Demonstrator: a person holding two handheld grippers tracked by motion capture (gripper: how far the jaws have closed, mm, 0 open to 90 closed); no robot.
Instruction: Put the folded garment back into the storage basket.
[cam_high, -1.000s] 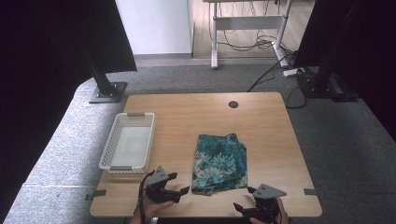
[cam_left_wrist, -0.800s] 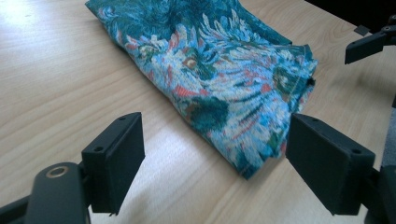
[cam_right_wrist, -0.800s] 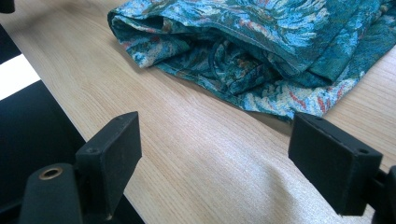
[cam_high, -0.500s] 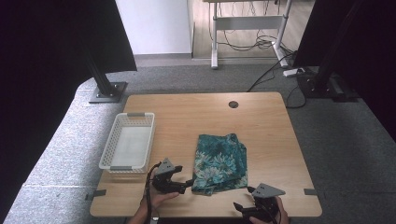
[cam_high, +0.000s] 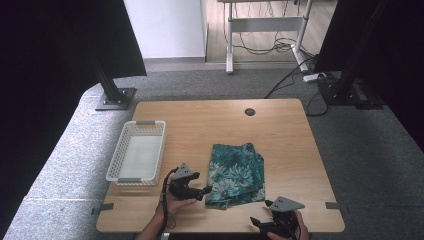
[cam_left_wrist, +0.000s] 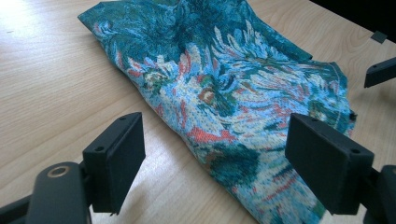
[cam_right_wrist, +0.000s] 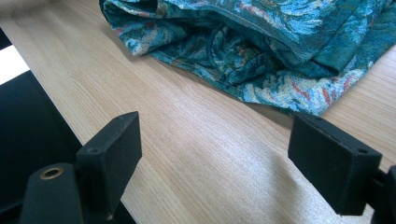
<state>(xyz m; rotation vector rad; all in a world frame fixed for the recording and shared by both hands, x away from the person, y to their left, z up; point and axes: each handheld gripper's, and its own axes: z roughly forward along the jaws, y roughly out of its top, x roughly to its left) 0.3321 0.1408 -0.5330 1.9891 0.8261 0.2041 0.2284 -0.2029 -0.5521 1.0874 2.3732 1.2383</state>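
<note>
Grey carpet surrounds the wooden counter in the high view; a folded teal floral cloth lies near its front edge, beside a white basket. The left gripper sits at the cloth's near left corner, and the right gripper rests apart from it at the front edge. In the left gripper view, the jaws gape wide around the cloth's corner, not gripping it. In the right gripper view, the jaws stand wide over bare wood, holding nothing.

Bare table right of cloth; basket blocks left side.
</note>
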